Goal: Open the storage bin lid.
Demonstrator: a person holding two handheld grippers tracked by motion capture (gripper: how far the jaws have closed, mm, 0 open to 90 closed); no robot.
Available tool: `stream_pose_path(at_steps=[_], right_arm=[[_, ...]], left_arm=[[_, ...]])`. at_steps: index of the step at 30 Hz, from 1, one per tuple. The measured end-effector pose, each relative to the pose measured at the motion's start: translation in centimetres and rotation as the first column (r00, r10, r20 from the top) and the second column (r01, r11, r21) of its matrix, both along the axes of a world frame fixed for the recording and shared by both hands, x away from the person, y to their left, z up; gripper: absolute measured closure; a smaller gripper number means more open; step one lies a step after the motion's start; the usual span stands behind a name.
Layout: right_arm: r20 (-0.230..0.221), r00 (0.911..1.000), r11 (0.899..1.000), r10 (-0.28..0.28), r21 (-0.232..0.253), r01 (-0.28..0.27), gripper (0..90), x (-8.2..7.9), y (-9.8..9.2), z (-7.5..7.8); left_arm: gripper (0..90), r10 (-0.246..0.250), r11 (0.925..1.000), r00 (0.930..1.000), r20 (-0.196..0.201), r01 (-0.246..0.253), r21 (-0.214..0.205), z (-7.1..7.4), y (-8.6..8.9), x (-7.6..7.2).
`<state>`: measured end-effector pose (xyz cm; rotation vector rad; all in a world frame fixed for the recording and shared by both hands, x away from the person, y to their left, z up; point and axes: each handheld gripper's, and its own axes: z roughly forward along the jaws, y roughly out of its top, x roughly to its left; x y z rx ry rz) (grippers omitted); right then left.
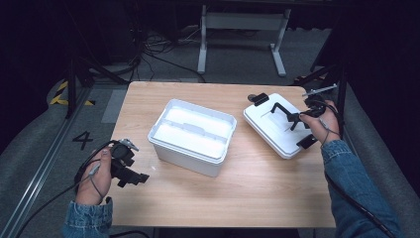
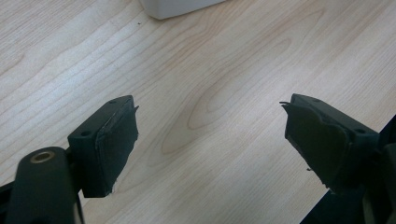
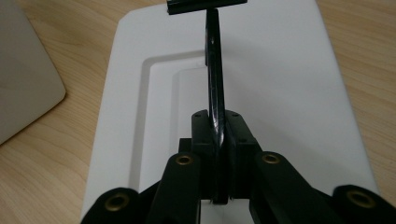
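A white open box (image 1: 192, 135) stands in the middle of the wooden table (image 1: 237, 193). To its right is its white lid (image 1: 270, 128), low over or on the table; I cannot tell which. A black arched handle (image 3: 213, 70) spans the lid. My right gripper (image 3: 218, 128) is shut on that handle near its middle, and the high view shows this right gripper (image 1: 295, 119) over the lid. My left gripper (image 1: 133, 176) rests at the table's left with its jaws wide apart. In its own view the left gripper (image 2: 210, 135) has only bare wood between the jaws.
A corner of the box (image 2: 177, 7) shows beyond the left gripper, and one side of the box (image 3: 23, 84) lies left of the lid. Bare wood stretches along the table's front edge. A metal stand (image 1: 242, 34) and cables lie on the floor behind.
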<state>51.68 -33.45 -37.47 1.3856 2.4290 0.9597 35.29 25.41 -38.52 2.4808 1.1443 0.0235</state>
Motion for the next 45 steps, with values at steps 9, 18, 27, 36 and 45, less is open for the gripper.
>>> stream_pose_path(at_steps=[9, 18, 27, 36, 45], right_arm=[[-0.020, 0.9998, 1.000, -0.005, 0.006, 0.005, 84.6, 0.1, 0.0, -1.7], [-0.036, 0.9993, 1.000, -0.007, 0.015, 0.007, 84.6, -0.1, -0.2, -3.2], [-0.059, 0.9982, 0.999, -0.016, 0.041, 0.018, 84.5, -0.2, -0.7, -4.3], [-0.088, 0.9952, 0.994, -0.043, 0.095, 0.051, 82.2, -0.1, -1.5, -5.1], [-0.030, 0.9950, 0.994, -0.095, 0.059, 0.097, 64.9, -0.1, -2.3, -4.6]], left_arm=[[18.2, 0.006, 0.9999, 1.0000, -0.002, -0.006, 0.016, -0.1, 0.0, 0.0], [18.4, 0.003, 0.9998, 1.0000, -0.002, -0.003, 0.018, -0.1, 0.0, 0.1], [18.4, -0.003, 0.9996, 1.0000, 0.001, 0.003, 0.027, -0.1, 0.0, 0.1], [18.4, 0.003, 0.9997, 1.0000, -0.009, -0.003, 0.023, -0.3, -0.1, 0.1], [18.4, 0.004, 0.9997, 0.9998, -0.018, -0.004, 0.024, -0.4, 0.0, 0.1]])
